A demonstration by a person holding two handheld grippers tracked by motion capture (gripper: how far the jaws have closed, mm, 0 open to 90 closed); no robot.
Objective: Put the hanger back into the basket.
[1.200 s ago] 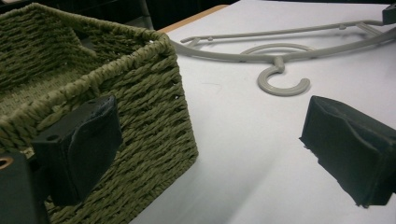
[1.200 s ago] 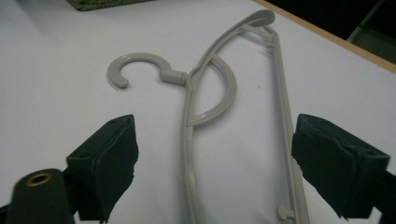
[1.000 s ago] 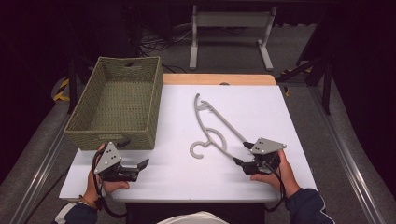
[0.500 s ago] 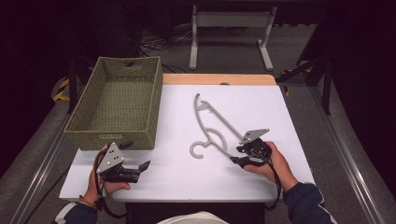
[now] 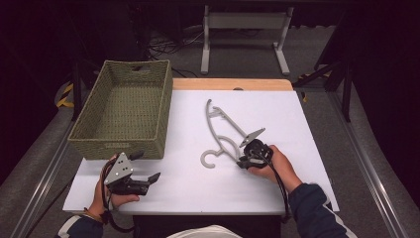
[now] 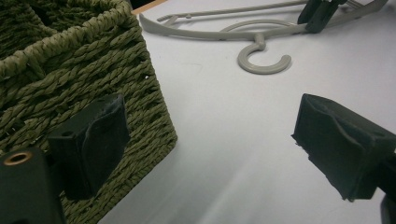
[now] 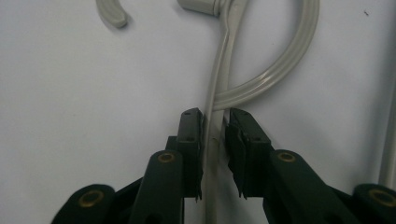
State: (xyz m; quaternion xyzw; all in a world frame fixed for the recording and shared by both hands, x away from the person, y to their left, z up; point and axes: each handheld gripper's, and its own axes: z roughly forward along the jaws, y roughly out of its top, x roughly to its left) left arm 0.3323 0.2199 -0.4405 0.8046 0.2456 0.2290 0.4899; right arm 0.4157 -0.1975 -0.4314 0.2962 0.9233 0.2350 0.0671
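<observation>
A grey plastic hanger lies flat on the white table, its hook toward the person. My right gripper sits at the hanger's near arm. In the right gripper view its jaws pinch the thin grey bar of the hanger from both sides. The hanger still rests on the table. My left gripper is held at the front left, open, with nothing between its jaws. In the left gripper view its gap faces the hanger's hook.
A woven olive basket stands at the table's left, empty, and its near corner is right beside my left gripper. A wooden strip runs along the table's far edge. Metal rails flank the table on both sides.
The right gripper has moved left and forward from the table's front right to the hanger, and its jaws have come together around the hanger's bar. The left gripper has barely moved.
</observation>
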